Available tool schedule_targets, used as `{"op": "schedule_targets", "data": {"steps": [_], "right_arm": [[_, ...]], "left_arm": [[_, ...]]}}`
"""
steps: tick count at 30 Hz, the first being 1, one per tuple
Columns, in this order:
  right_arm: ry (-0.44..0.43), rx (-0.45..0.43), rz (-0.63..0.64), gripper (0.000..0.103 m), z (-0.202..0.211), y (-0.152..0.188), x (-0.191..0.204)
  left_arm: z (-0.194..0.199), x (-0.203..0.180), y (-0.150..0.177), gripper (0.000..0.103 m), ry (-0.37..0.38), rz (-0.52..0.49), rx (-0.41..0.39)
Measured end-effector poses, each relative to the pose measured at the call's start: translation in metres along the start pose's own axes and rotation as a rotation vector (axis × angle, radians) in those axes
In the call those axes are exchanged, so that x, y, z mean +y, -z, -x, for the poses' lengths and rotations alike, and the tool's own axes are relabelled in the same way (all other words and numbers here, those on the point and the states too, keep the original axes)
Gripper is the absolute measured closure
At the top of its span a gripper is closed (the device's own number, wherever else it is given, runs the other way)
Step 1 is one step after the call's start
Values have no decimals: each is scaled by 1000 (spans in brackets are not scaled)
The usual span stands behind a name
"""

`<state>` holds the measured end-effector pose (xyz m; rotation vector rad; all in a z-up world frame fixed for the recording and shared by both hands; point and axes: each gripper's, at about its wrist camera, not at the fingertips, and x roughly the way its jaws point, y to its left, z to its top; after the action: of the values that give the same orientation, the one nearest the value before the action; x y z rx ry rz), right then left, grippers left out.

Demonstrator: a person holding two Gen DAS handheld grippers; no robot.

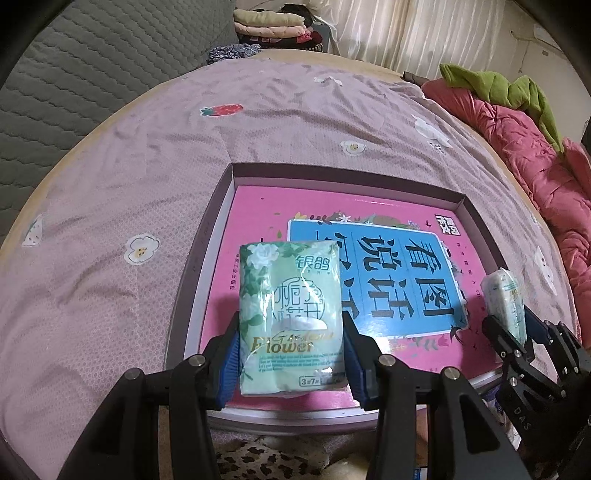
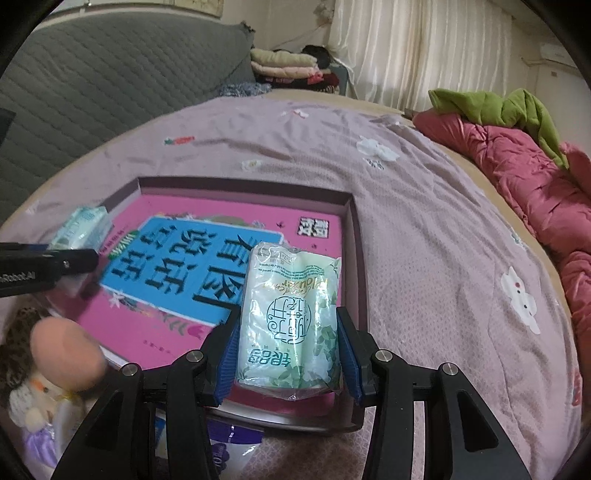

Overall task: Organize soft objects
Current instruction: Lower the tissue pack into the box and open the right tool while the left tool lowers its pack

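My left gripper (image 1: pixel 290 347) is shut on a green tissue pack (image 1: pixel 290 317) and holds it above the near left part of a shallow box (image 1: pixel 210 236) with a pink and blue printed bottom. My right gripper (image 2: pixel 286 350) is shut on a second green tissue pack (image 2: pixel 290 325), held above the box's (image 2: pixel 352 236) near right part. In the left wrist view the right gripper (image 1: pixel 511 332) and its pack (image 1: pixel 504 295) show at the right. In the right wrist view the left gripper (image 2: pixel 72 260) and its pack (image 2: pixel 83 227) show at the left.
The box lies on a bed with a pink patterned sheet (image 1: pixel 110 206). A red quilt (image 1: pixel 535 177) and green cloth (image 1: pixel 495 88) lie along the right. Folded clothes (image 1: pixel 273 27) are stacked at the back. A plush doll (image 2: pixel 44 391) and leopard fabric (image 1: pixel 251 458) lie near.
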<state>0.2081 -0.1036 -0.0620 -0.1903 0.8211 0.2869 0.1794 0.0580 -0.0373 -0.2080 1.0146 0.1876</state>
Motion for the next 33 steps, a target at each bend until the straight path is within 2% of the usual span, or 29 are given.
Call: {"op": "schedule_targets", "data": {"steps": [9, 11, 14, 24, 33], "right_arm": [[-6, 27, 15, 53, -5, 2, 3], [-7, 22, 14, 51, -3, 1, 3], [3, 7, 26, 44, 0, 1, 4], [-43, -58, -7, 38, 13, -4, -3], [-38, -68, -18, 37, 15, -4, -5]], "left_arm": [[-3, 1, 1, 55, -24, -15, 23], [-6, 2, 1, 54, -28, -15, 41], [-8, 3, 1, 54, -40, -14, 55], [-16, 7, 2, 54, -43, -8, 112], [-19, 12, 6, 54, -37, 4, 147]]}}
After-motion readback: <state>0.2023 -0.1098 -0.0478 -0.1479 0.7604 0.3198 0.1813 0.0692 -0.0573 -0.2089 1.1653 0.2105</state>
